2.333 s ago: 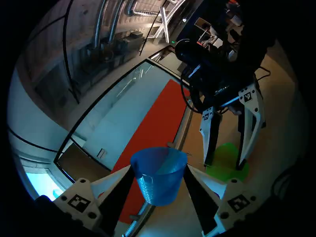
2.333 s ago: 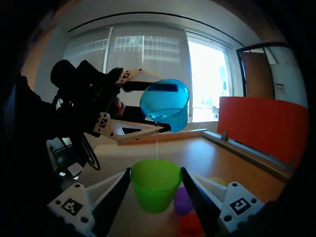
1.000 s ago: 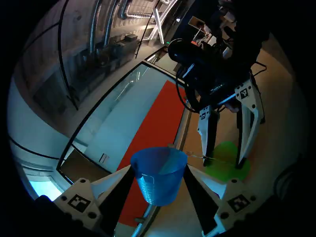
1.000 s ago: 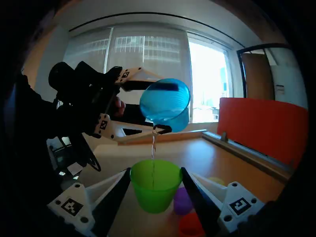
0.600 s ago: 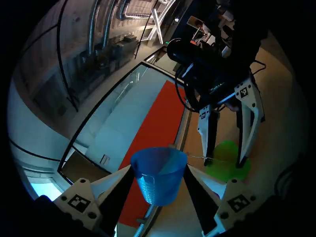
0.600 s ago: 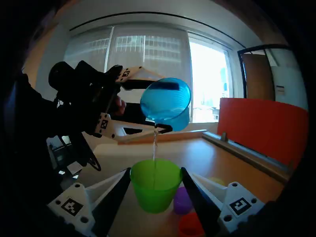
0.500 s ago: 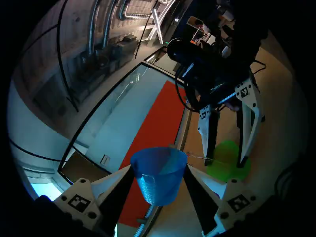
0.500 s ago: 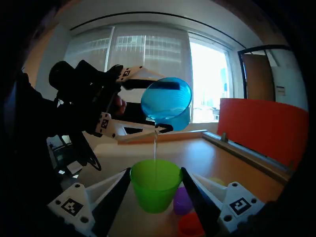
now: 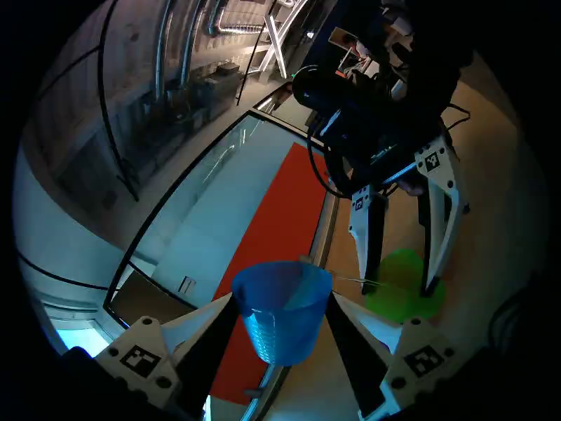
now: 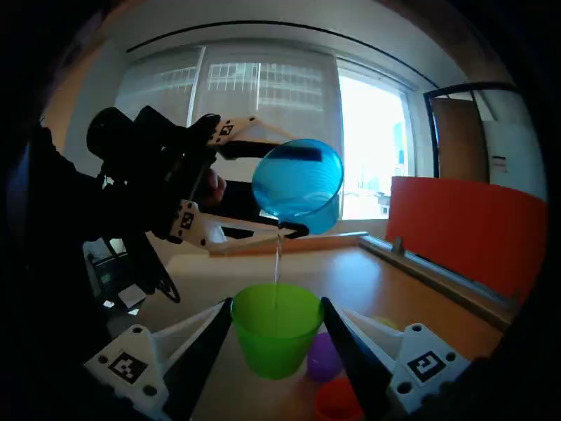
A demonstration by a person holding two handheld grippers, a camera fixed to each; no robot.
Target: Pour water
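Blue translucent plastic cup (image 10: 297,184), clamped tilted by the left gripper (image 9: 282,300) at frame centre, sends a thin stream of water (image 10: 277,266) into the green plastic cup (image 10: 276,337), which the right gripper (image 10: 275,303) grips directly beneath to catch it.

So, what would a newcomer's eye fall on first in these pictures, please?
The tilted blue cup, high in the left gripper, sends a thin water stream down into the green cup clamped in the right gripper below. Behind them glare a bright window and, to the right, a red panel.

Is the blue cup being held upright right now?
No, the blue cup is tipped sideways, and a thin stream of water falls from its rim into the green cup.
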